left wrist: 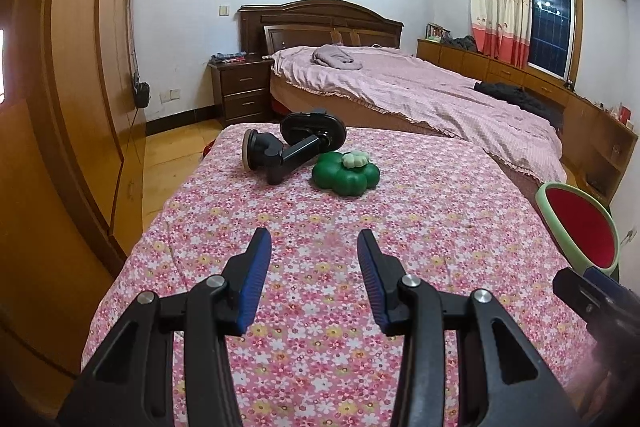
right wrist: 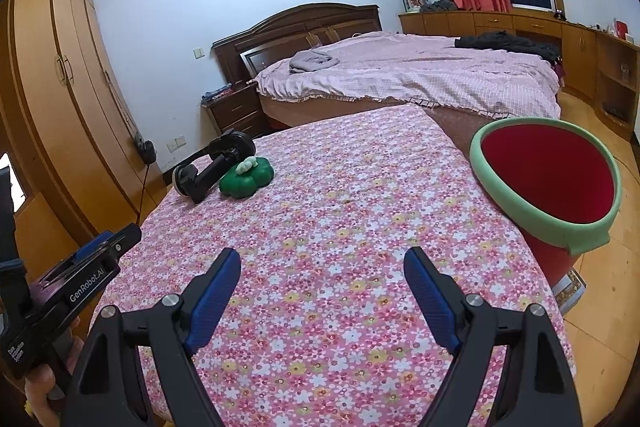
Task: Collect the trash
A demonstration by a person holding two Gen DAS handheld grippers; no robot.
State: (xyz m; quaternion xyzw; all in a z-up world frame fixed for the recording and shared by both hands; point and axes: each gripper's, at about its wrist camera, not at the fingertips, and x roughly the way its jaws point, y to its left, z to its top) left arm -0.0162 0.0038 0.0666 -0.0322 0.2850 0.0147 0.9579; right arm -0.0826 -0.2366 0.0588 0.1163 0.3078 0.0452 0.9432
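Bin point(right wrist: 596, 227) whole only in right view, left claw point(left wrist: 310, 247) and right claw point(right wrist: 322, 267) agape, empty.

A cloth point(left wrist: 360, 267) of pink, white and yellow flowers fills the lower middle of both views. Above centre in the left wrist view lie a glossy black holder point(left wrist: 292, 147) and a dark green flower-shaped thing point(left wrist: 346, 177) topped by a pale green-white piece. At the right edge stands a red bin point(right wrist: 548, 179) with a mint green rim. Both grippers point(left wrist: 310, 247) point(right wrist: 322, 267) at the bottom are black with blue pads. The bedspread point(left wrist: 420, 87) beyond is pale pink check.
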